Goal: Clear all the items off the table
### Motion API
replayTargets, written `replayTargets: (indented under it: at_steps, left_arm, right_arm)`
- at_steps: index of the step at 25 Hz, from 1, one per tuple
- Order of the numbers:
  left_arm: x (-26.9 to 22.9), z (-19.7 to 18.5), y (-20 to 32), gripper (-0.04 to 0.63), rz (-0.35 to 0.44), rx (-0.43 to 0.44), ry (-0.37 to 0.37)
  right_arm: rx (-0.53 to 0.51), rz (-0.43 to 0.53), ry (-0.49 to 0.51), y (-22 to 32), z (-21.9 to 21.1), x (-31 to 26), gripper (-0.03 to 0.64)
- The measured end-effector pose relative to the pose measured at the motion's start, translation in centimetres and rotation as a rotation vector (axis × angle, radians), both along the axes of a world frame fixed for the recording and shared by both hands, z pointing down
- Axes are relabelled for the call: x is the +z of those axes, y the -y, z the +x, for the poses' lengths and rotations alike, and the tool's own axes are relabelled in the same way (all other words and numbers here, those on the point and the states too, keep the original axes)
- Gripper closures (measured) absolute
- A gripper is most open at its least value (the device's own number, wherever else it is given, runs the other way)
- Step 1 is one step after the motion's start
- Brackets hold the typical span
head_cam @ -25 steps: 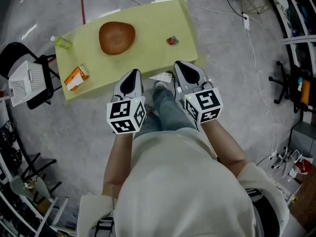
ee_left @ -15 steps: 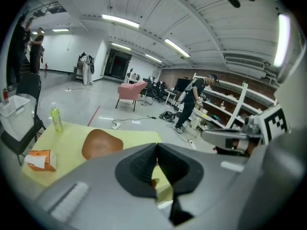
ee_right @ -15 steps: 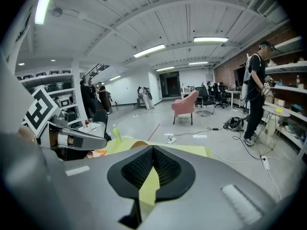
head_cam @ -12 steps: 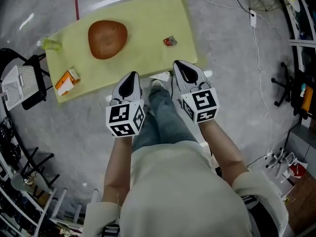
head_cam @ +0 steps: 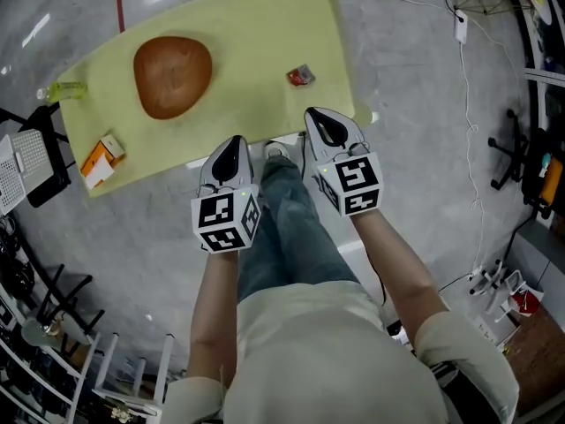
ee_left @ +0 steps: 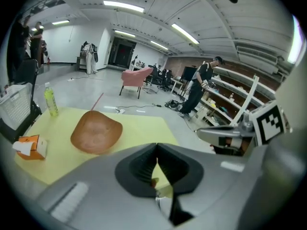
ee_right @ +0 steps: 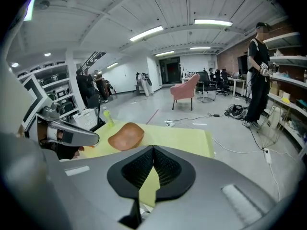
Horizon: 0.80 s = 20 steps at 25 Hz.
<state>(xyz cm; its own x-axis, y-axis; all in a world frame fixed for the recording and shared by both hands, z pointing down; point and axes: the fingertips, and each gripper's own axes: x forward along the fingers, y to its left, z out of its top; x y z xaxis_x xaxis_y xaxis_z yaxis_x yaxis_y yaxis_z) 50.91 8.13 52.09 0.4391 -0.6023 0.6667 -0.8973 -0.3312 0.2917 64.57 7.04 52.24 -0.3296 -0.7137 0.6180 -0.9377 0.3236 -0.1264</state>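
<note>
A yellow table [head_cam: 256, 34] carries a brown bowl [head_cam: 172, 76], a small red item [head_cam: 300, 76], an orange box [head_cam: 101, 160] and a green bottle [head_cam: 64, 90]. My left gripper [head_cam: 234, 142] and right gripper [head_cam: 325, 118] hover side by side at the table's near edge, both shut with nothing held. The left gripper view shows the bowl [ee_left: 96, 135], the bottle [ee_left: 50, 99] and the box [ee_left: 29, 146] beyond the shut left gripper [ee_left: 156, 150]. In the right gripper view the bowl [ee_right: 126, 135] and bottle [ee_right: 106, 116] lie ahead of the shut right gripper [ee_right: 152, 152].
A white basket [head_cam: 22, 157] rests on a black chair left of the table. Cables [head_cam: 459, 69] trail over the grey floor at right. A pink armchair [ee_left: 135, 78] and a person [ee_left: 199, 87] by the shelves stand far behind the table.
The table and its items have slid left and slightly up in the head view. Both grippers stay shut, side by side at the near edge.
</note>
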Motion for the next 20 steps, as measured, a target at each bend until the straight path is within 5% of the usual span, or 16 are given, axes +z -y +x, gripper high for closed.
replayTargets:
  at_steps: [20]
  left_arm:
    - [11.5, 1.8, 2.6, 0.585, -0.136, 0.019, 0.044]
  right_arm:
    - [-0.024, -0.199, -0.049, 4.7, 2.4, 17.3, 0.488]
